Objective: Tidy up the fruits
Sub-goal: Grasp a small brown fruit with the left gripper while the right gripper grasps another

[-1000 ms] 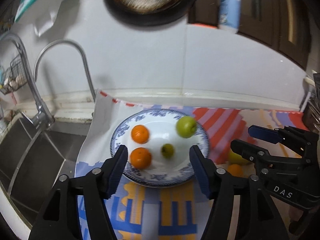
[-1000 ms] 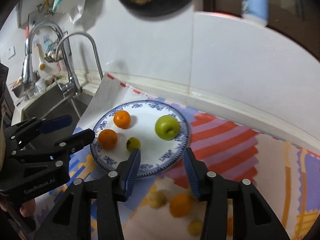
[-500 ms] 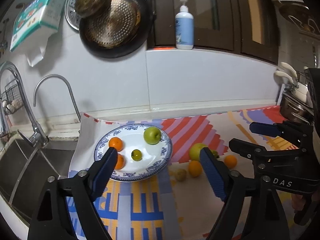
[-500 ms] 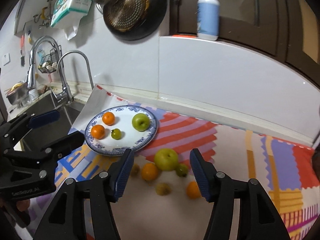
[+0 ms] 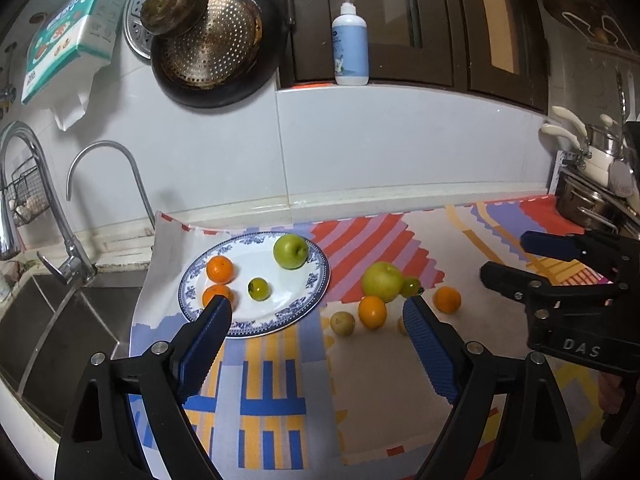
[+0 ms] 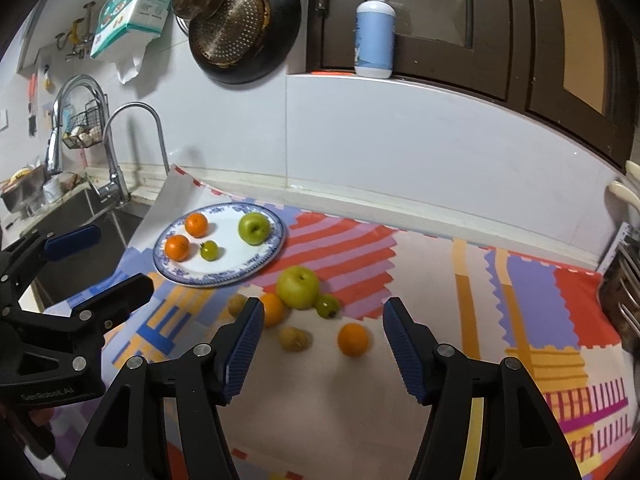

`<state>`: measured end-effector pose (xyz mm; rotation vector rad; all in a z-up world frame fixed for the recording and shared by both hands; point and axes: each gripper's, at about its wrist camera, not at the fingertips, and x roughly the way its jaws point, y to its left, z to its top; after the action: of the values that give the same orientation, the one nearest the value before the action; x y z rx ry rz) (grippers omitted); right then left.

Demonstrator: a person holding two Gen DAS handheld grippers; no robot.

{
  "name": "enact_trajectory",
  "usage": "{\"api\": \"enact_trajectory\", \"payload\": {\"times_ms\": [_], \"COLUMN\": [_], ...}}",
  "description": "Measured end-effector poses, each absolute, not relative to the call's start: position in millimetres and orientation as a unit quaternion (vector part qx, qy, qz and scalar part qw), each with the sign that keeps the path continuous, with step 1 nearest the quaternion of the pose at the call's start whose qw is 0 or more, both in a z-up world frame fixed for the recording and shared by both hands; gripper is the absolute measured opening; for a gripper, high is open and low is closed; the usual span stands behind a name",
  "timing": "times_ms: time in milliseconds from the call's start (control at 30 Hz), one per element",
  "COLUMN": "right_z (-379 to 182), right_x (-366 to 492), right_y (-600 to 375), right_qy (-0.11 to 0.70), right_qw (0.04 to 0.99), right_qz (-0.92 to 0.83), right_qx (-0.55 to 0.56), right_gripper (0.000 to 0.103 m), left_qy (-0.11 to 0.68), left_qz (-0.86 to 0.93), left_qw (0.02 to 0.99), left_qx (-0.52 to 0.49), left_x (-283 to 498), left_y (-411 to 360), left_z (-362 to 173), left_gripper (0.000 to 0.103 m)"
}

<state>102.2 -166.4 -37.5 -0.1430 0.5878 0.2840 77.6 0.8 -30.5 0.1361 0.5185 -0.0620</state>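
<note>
A blue-rimmed white plate (image 5: pixel 248 256) (image 6: pixel 228 256) holds a green apple (image 5: pixel 291 251), two oranges (image 5: pixel 219 269) and a small green fruit (image 5: pixel 258 289). To its right, loose on the patterned mat, lie a big yellow-green apple (image 6: pixel 298 287), a small green fruit (image 6: pixel 327 306), two oranges (image 6: pixel 353 339) and two small brownish fruits (image 6: pixel 296 339). My left gripper (image 5: pixel 316 306) hovers open near the plate's front edge, with nothing between its jaws. My right gripper (image 6: pixel 323 306) is open just short of the loose fruit and holds nothing.
A steel sink (image 5: pixel 44 320) with two taps (image 5: pixel 100 184) lies left of the mat. Pans (image 5: pixel 212 44) hang on the tiled wall and a soap bottle (image 5: pixel 351 44) stands on the ledge. Pots (image 5: pixel 592 184) crowd the right end of the counter.
Both grippers have pulled back from the plate and spread their jaws wider. The loose fruit on the mat has come into full view.
</note>
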Motion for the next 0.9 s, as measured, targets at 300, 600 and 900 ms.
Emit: {"api": "enact_trajectory", "payload": {"times_ms": [300, 600, 900], "right_z": [-58.8, -83.4, -102.8], "right_x": [103.0, 117.6, 141.9], "right_y": [-162.0, -142.4, -131.8], "right_qy": [0.303, 0.329, 0.354], "right_qw": [0.938, 0.922, 0.91], "right_qz": [0.152, 0.185, 0.201], "right_qx": [-0.077, -0.088, -0.084], "right_gripper": [0.062, 0.062, 0.054], "left_qy": [0.282, 0.301, 0.342], "left_qz": [-0.035, -0.065, -0.101], "left_qw": [0.955, 0.946, 0.93], "left_qx": [0.083, 0.098, 0.086], "left_x": [90.3, 112.0, 145.4], "left_y": [3.3, 7.0, 9.5], "left_z": [-55.2, -74.0, -99.2], "left_gripper": [0.087, 0.076, 0.06]}}
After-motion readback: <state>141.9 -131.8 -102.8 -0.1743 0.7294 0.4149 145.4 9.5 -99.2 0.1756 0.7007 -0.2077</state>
